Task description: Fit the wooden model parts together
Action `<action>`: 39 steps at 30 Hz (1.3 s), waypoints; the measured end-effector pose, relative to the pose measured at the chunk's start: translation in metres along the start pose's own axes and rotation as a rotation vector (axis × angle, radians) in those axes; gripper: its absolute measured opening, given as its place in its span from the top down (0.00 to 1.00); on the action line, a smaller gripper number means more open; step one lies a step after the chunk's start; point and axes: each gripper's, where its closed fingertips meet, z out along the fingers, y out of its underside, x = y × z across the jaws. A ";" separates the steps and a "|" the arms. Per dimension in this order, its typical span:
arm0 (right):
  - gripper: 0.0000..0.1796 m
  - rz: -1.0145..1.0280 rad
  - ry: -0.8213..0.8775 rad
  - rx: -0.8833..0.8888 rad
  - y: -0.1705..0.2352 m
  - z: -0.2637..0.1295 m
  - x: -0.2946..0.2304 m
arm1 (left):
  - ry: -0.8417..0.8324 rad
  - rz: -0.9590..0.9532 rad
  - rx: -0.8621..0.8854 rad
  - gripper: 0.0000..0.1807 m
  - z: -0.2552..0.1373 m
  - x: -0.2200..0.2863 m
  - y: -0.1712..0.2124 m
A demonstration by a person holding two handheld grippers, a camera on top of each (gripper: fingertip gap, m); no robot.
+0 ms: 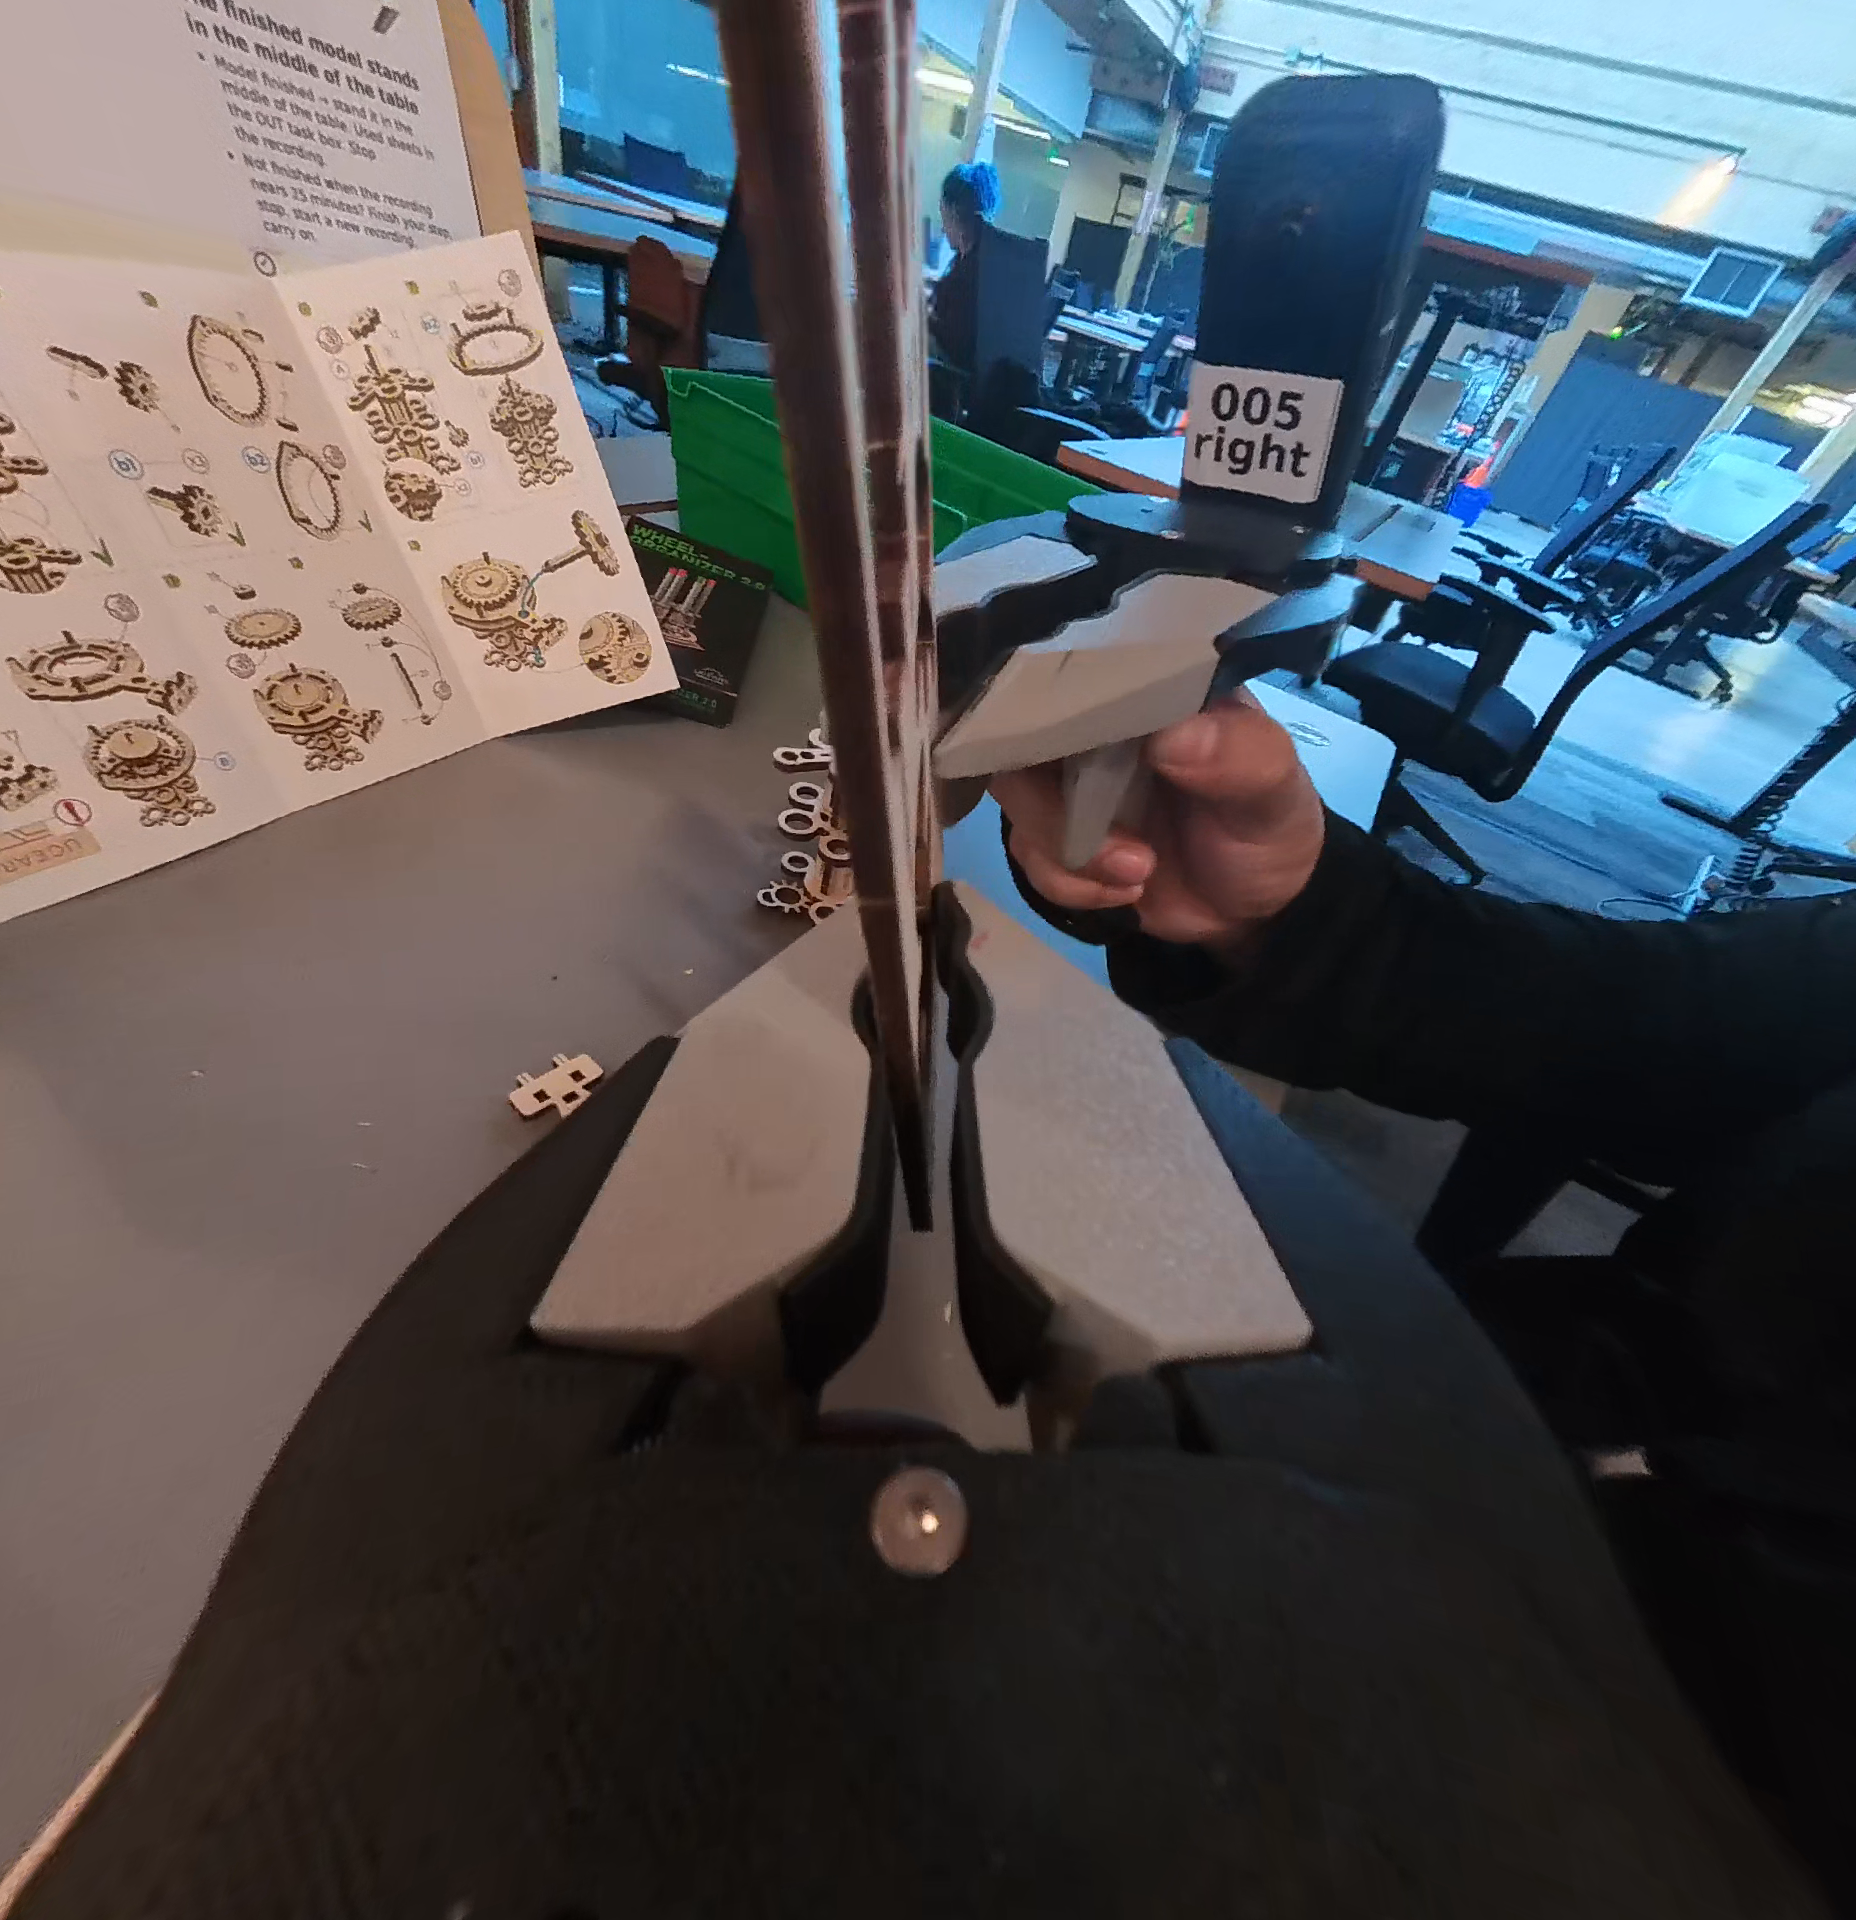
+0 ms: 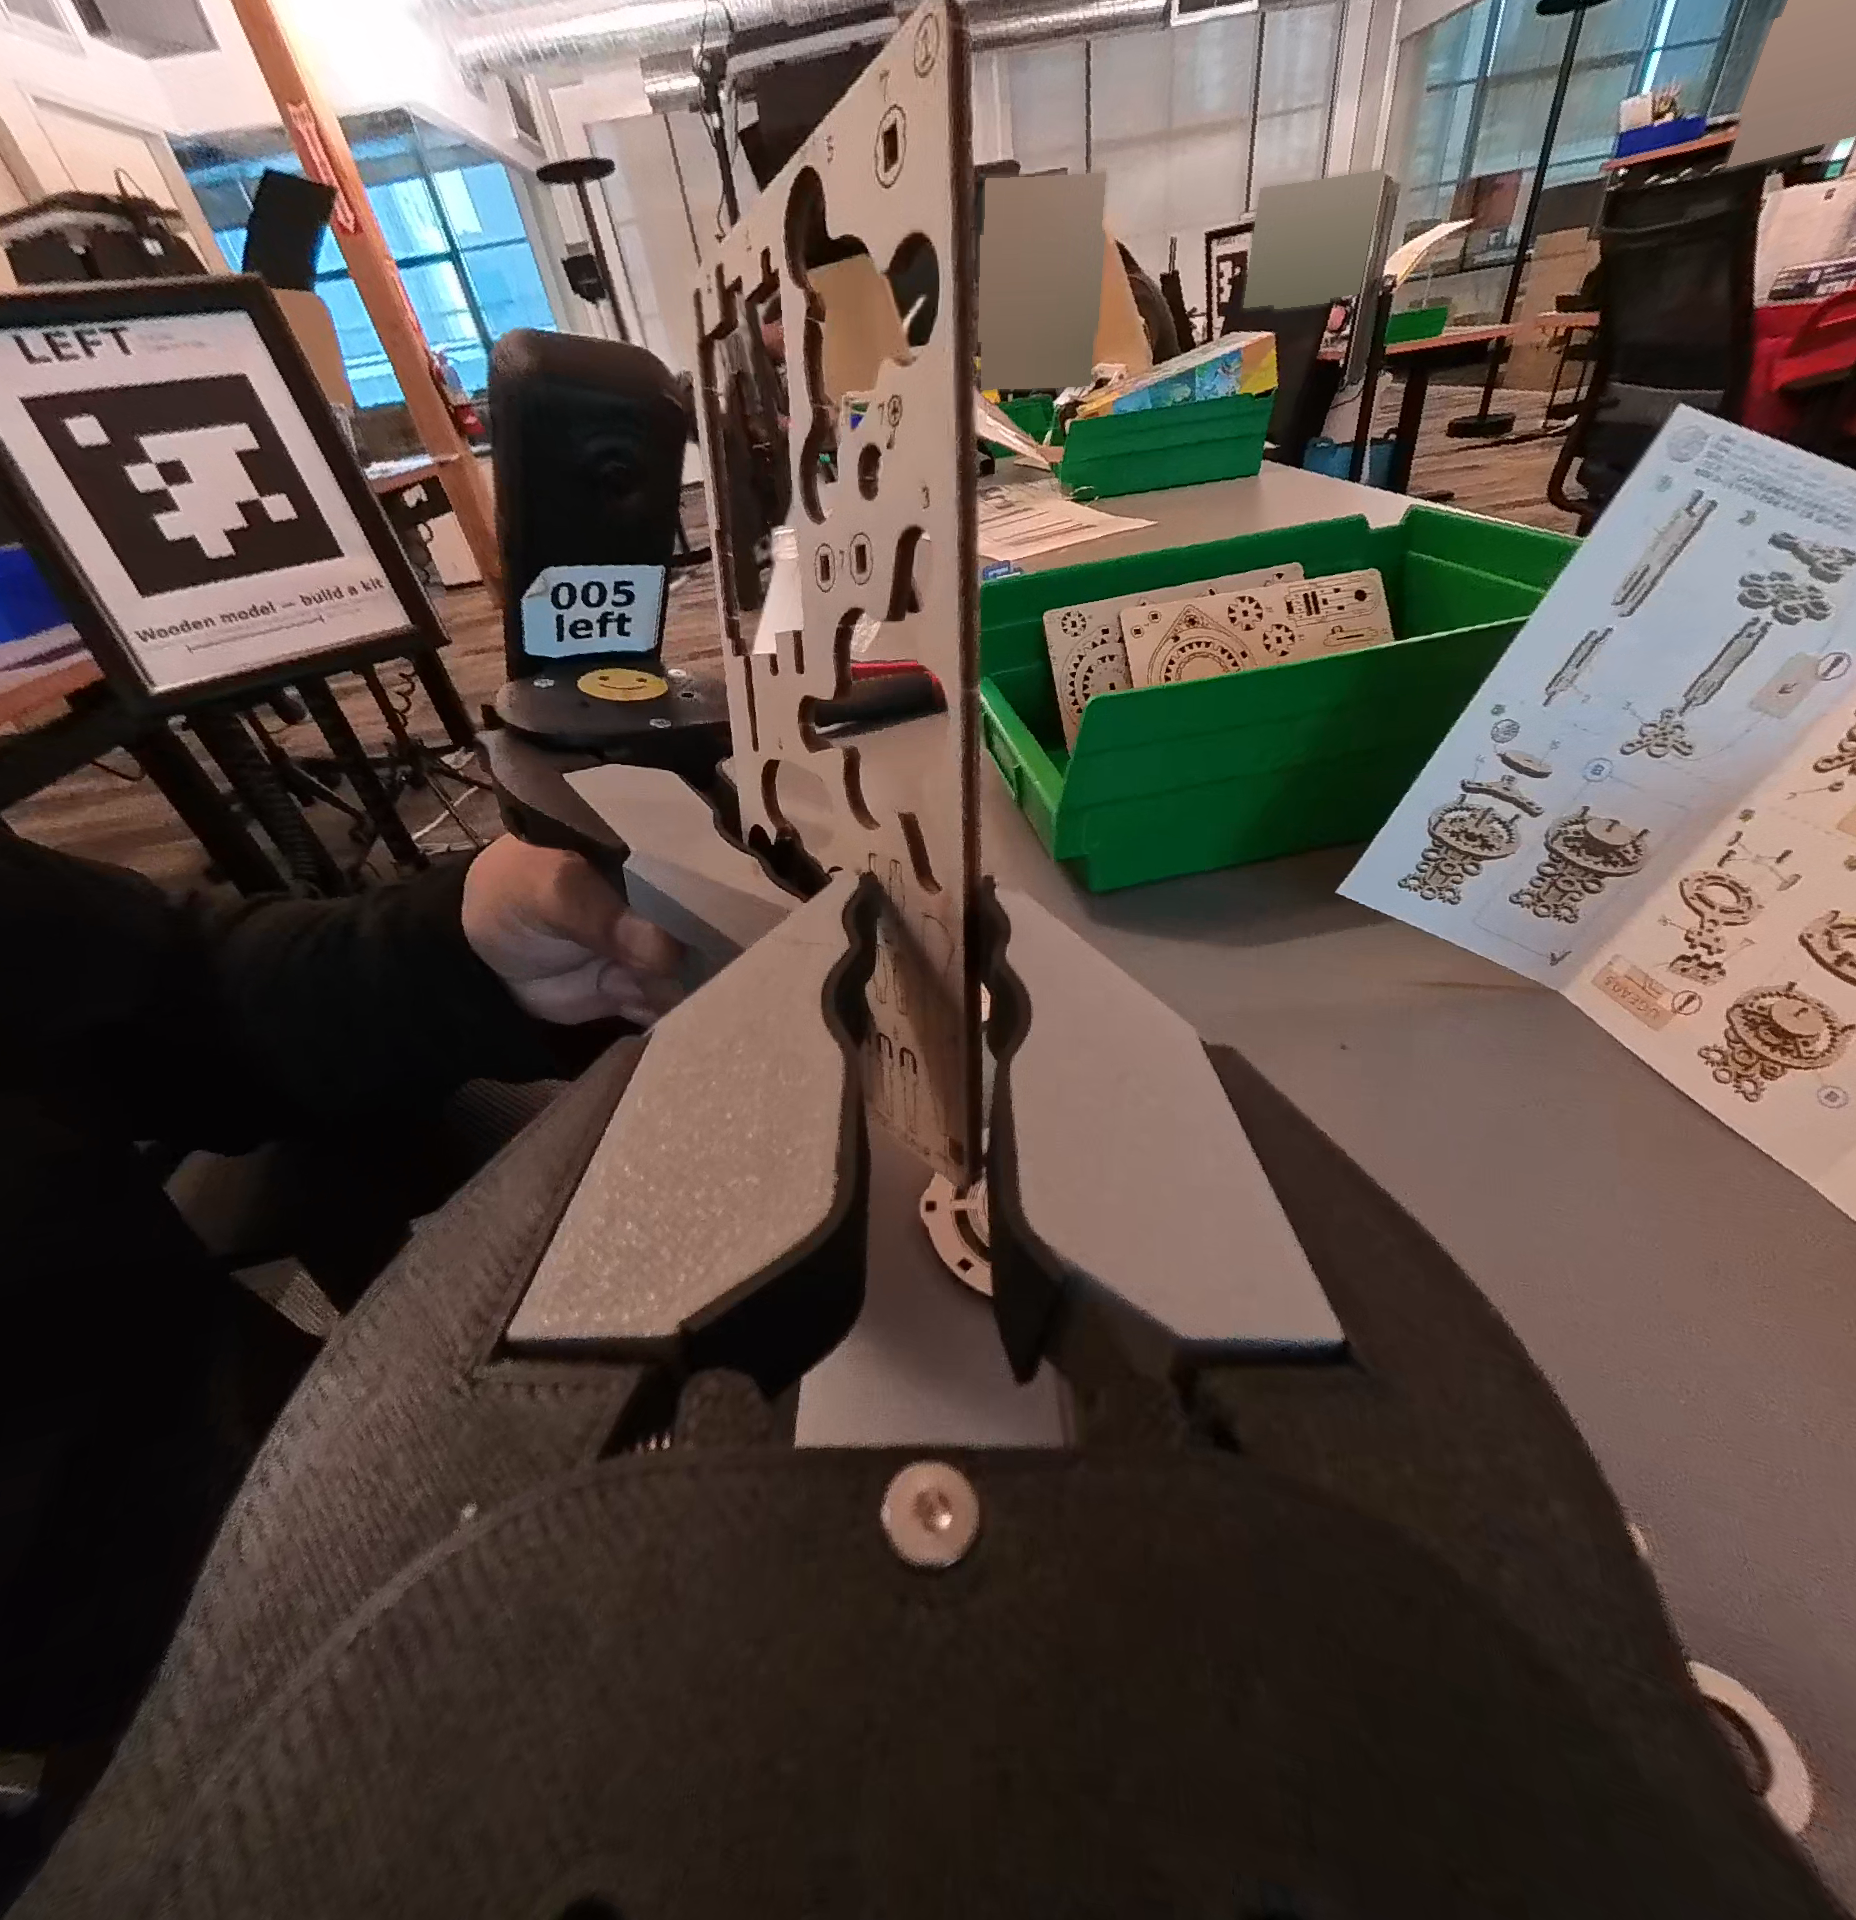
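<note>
Green bin (image 2: 1194, 790) beyond right gripper (image 2: 924, 935) jaws, holding wooden sheets (image 2: 1215, 644); both grippers pinching upright punched plywood sheet (image 2: 882, 520), left gripper (image 1: 908, 940) from opposite edge.

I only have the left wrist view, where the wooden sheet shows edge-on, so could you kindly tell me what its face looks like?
Observer: The wooden sheet is mostly empty cut-outs; many parts are already out.
Operator: Are any spare sheets around?
Observer: Yes, more sheets stand in the green bin.
Operator: Is anything under the right gripper?
Observer: A round wooden part lies on the table, seen between the jaws of the right gripper.
</note>
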 end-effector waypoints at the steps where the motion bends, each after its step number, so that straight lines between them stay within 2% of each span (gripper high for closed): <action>1: 0.91 -0.002 -0.006 -0.007 0.000 0.000 -0.001 | -0.003 0.008 -0.003 1.00 0.000 0.000 0.000; 7: 0.94 0.071 -0.086 0.020 -0.004 -0.003 -0.006 | 0.018 0.016 0.010 0.99 -0.004 0.005 -0.005; 22: 0.93 -0.010 0.071 -0.011 -0.001 -0.001 0.002 | -0.046 0.040 0.011 0.99 -0.002 -0.003 -0.003; 39: 0.92 0.106 0.089 0.013 0.004 0.003 0.009 | -0.097 0.036 0.016 0.99 0.000 -0.012 0.002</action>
